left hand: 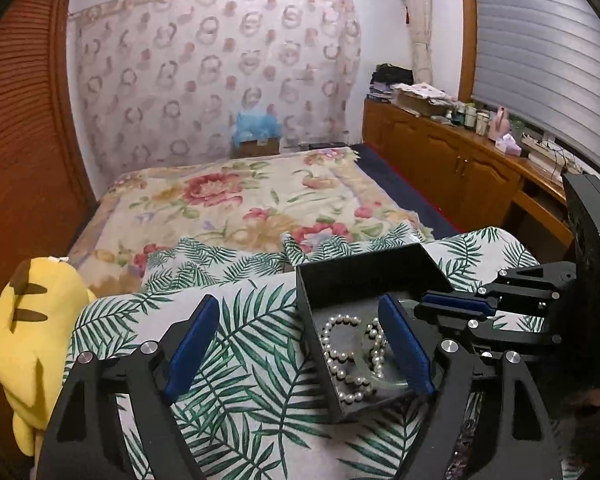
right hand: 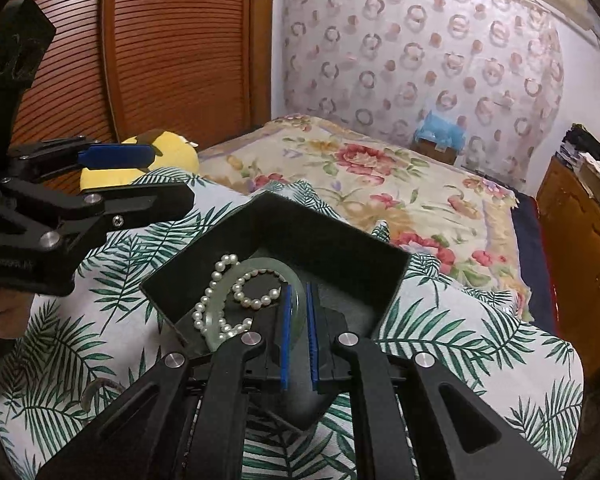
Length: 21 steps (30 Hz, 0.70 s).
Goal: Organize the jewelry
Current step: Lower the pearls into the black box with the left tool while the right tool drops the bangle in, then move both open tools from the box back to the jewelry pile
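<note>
A black open box (left hand: 364,276) (right hand: 324,248) sits on a palm-leaf cloth. Inside lie a white pearl strand (left hand: 340,356) (right hand: 216,300) and a pale green jade bangle (left hand: 370,376) (right hand: 260,270). My right gripper (right hand: 299,292) (left hand: 424,304) reaches into the box from the right and is shut on the bangle's rim. My left gripper (left hand: 300,340) is open wide, its right finger over the box and its left finger over the cloth; it also shows in the right wrist view (right hand: 140,172).
The palm-leaf cloth (left hand: 240,360) covers a raised surface in front of a floral bed (left hand: 236,200). A yellow plush toy (left hand: 32,328) lies at the left. A wooden cabinet (left hand: 460,160) with clutter runs along the right wall.
</note>
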Available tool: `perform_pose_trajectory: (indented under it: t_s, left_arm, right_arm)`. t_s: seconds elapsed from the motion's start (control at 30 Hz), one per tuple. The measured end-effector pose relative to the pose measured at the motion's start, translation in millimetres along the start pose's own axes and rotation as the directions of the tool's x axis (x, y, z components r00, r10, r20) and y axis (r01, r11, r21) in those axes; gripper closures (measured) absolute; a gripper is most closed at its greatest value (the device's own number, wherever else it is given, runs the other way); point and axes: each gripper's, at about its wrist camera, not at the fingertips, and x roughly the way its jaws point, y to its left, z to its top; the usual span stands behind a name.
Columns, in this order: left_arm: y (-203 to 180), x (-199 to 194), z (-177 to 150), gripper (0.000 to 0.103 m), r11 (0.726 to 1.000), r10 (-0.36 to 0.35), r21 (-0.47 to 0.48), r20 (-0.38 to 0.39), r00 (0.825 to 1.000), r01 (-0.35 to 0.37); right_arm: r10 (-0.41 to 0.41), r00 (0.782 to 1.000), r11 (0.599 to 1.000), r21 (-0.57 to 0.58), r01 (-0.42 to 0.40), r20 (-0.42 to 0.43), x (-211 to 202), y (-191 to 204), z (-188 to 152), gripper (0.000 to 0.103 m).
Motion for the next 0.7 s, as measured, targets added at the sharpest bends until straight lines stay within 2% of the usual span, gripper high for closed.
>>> perform_pose_trajectory:
  t_s: [0.07,0.17,0.7]
  left_arm:
    - [0,-2,-2,0.014,1.0,0.014,0.001,-0.001,1.0,-0.014]
    - [2,-6,-5,0.011,1.0,0.026,-0.009,0.001,1.0,-0.026]
    - [8,-30,-16,0.009,0.998,0.062,-0.033,0.017,0.998,-0.061]
  right_arm:
    - [-0.004,1.0,1.0,-0.003,0.004,0.008,-1,2,0,0.093]
    - [-0.004,1.0,1.0,0.0,0.004,0.014,-4,3,1,0.093]
    - [-0.029,0.999,0.999,0.04,0.028,0.039,-36,0,-14,0.093]
